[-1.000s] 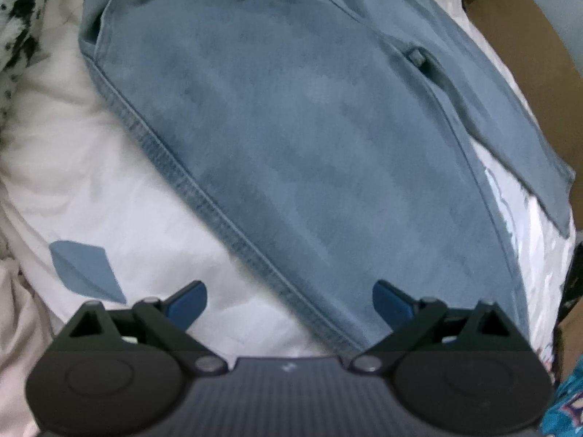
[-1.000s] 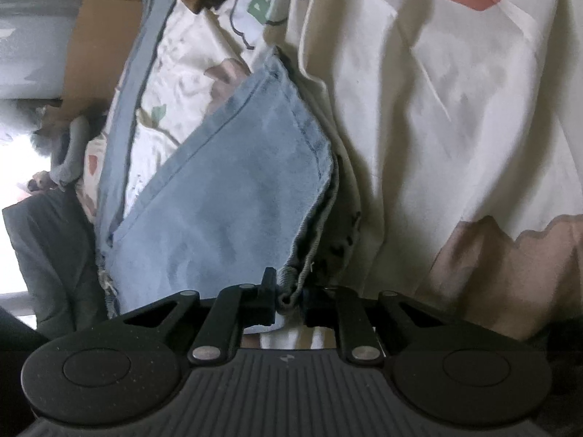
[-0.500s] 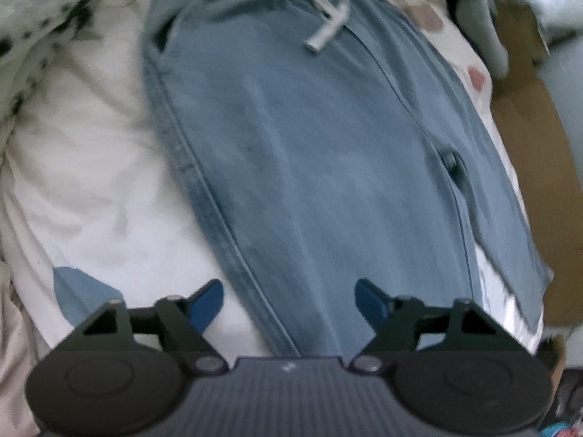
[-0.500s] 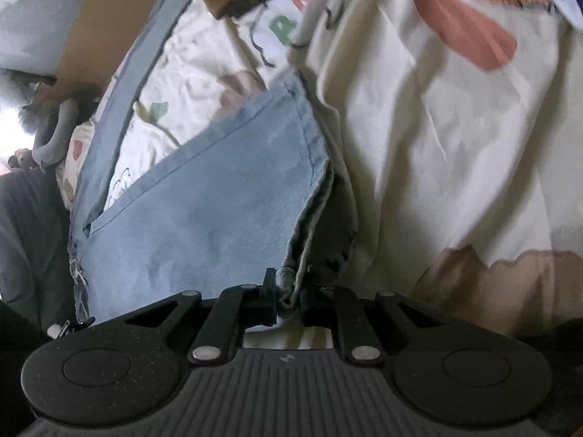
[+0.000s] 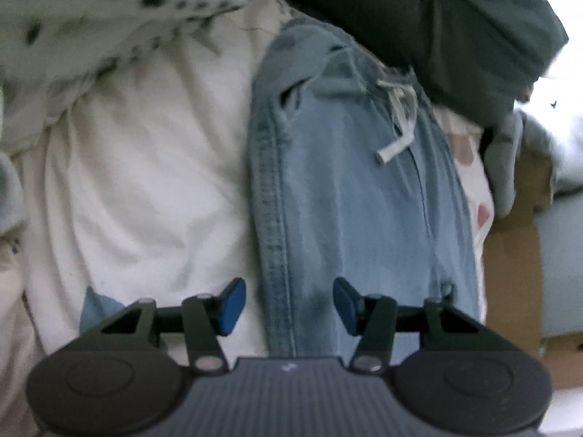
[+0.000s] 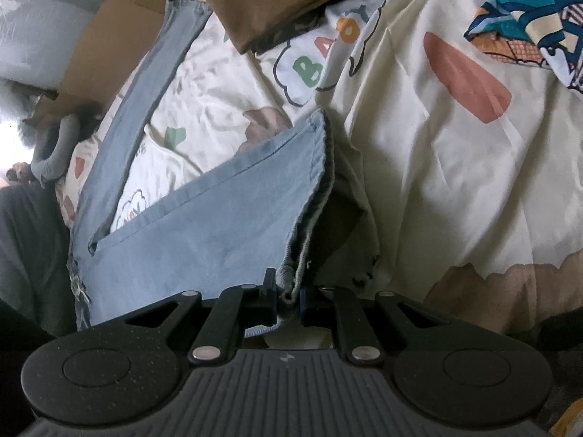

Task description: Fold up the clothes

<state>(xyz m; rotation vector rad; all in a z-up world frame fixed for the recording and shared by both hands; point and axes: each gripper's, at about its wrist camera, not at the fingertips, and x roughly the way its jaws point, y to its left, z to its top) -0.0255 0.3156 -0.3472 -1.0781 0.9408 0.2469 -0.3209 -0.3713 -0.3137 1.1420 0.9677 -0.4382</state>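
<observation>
2 views of 1 pair of light-blue denim trousers [image 5: 349, 196] spread on a printed bedsheet [image 6: 419, 167]. Denim is likely soft but weighty, draping from any hold; hems and side seams offer firm purchase. Right tongs [image 6: 288, 291], angled downward, pinch a hem corner. Left tongs [image 5: 289, 304], empty, are closing astride the side seam.

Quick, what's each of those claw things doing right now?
Left gripper: jaws closing around the jeans' side seam, pads not yet touching.
Right gripper: shut on the jeans' hem.
</observation>
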